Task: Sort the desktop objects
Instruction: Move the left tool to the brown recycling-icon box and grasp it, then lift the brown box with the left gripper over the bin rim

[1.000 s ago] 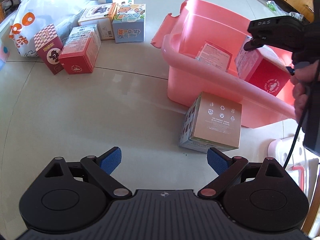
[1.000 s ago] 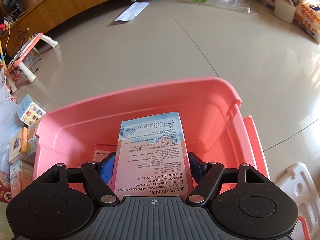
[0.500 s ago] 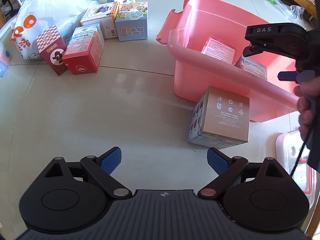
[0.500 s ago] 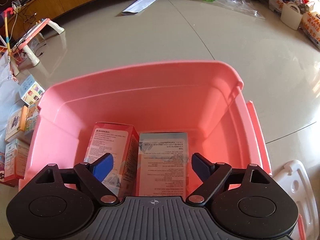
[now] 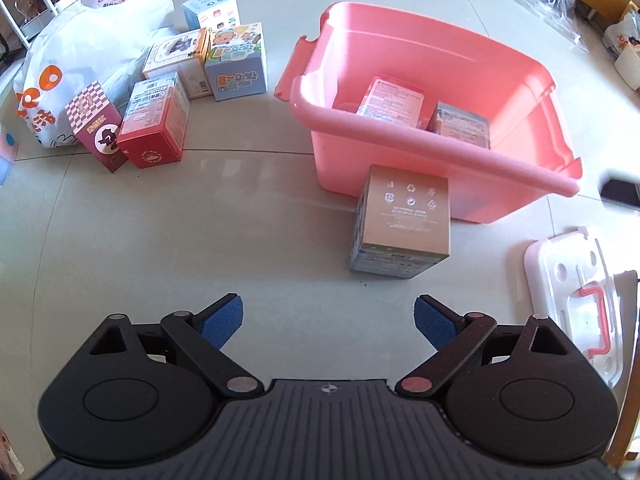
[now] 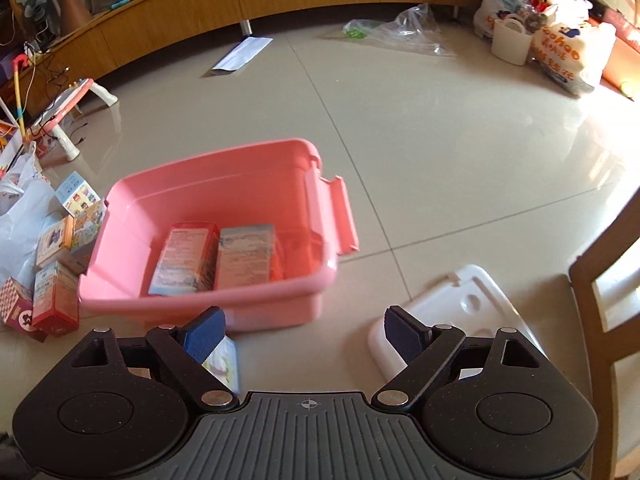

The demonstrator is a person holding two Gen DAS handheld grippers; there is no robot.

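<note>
A pink plastic bin (image 5: 440, 156) stands on the tiled floor and holds two boxes lying side by side (image 5: 394, 96) (image 5: 462, 124); it also shows in the right wrist view (image 6: 208, 304). A tan-topped box (image 5: 406, 212) stands against the bin's near wall. Several more boxes (image 5: 160, 120) cluster at the left. My left gripper (image 5: 328, 320) is open and empty, short of the tan-topped box. My right gripper (image 6: 304, 334) is open and empty, raised above and behind the bin.
A white bin lid (image 5: 576, 292) with a red handle lies at the right, also in the right wrist view (image 6: 460, 304). A white printed bag (image 5: 68, 64) lies behind the boxes. A wooden chair (image 6: 600, 300) stands at the right. A long wooden cabinet (image 6: 260, 4) lines the far wall.
My right gripper let go of the box, which now lies in the bin, and pulled up and back out of it. My left gripper stayed open and rose slightly.
</note>
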